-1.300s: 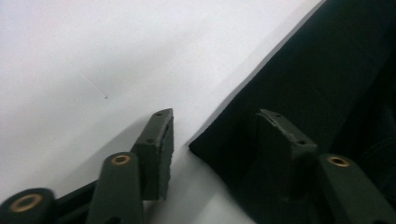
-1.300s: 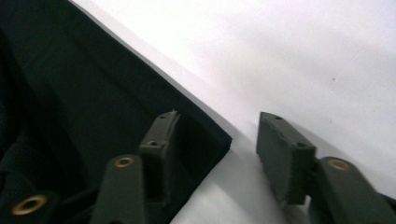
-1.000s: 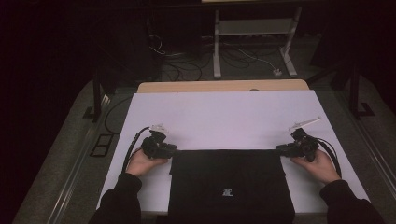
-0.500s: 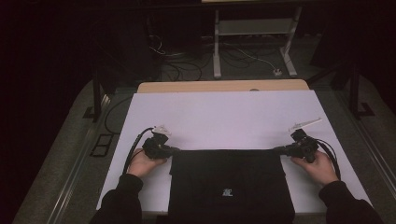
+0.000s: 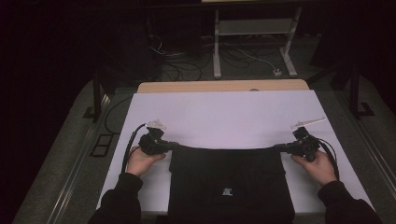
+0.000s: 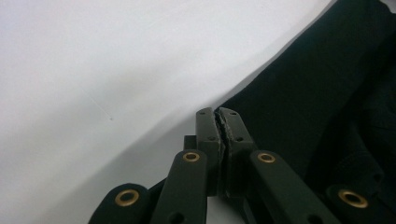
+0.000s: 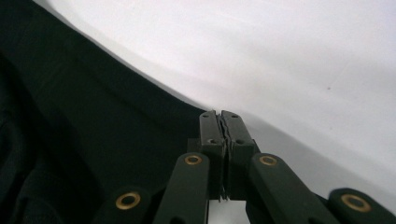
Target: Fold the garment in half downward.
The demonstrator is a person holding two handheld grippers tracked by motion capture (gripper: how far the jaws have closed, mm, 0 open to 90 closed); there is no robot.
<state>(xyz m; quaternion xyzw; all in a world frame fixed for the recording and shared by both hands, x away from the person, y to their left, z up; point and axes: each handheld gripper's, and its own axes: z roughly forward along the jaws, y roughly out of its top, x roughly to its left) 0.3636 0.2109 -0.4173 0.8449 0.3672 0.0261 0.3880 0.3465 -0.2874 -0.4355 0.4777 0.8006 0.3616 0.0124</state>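
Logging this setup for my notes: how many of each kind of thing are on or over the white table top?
Hand-held gripper: 2, left hand-held gripper and right hand-held gripper
Black cloth: 1
Hand: 2, left hand and right hand
Total: 5

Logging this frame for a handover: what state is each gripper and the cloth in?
Left gripper: jaws shut on black garment's far left corner.
Right gripper: jaws shut on its far right corner.
Black garment: flat on white table cover, far edge stretched between grippers, near edge overhanging table.
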